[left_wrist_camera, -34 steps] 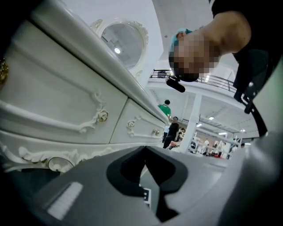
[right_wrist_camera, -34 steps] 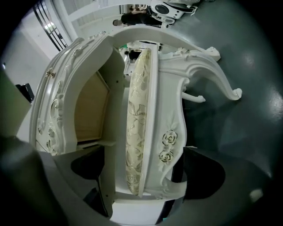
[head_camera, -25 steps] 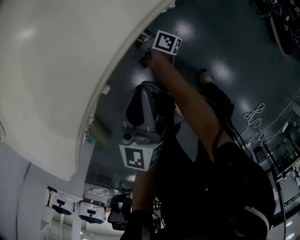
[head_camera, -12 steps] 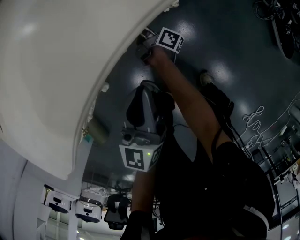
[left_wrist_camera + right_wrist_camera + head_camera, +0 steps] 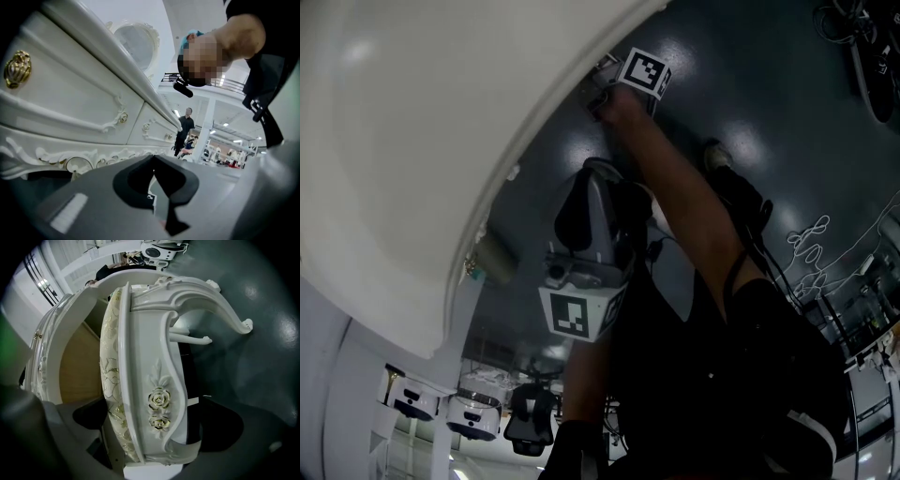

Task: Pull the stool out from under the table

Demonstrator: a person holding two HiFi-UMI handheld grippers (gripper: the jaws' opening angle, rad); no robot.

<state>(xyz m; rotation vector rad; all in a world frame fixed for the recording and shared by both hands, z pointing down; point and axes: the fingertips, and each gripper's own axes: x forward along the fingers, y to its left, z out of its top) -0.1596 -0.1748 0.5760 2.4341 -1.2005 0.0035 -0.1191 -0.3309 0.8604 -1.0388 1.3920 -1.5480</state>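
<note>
Head view: high, tilted steeply down past glossy white curved-edge table (image 5: 412, 169). Left gripper view: low, close beside table's drawer fronts, facing along them. Right gripper view: low before table, very near white carved stool (image 5: 154, 380). All share table.

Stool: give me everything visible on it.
The stool is white, carved wood by its look, with two gilt-edged roses on the seat rail, a cream cushion patterned in gold and curved scroll-foot legs. It stands on the dark floor by the white table. Its seat edge lies between the jaws of the right hand-held gripper, which have just been opening; no pad visibly presses it.
</note>
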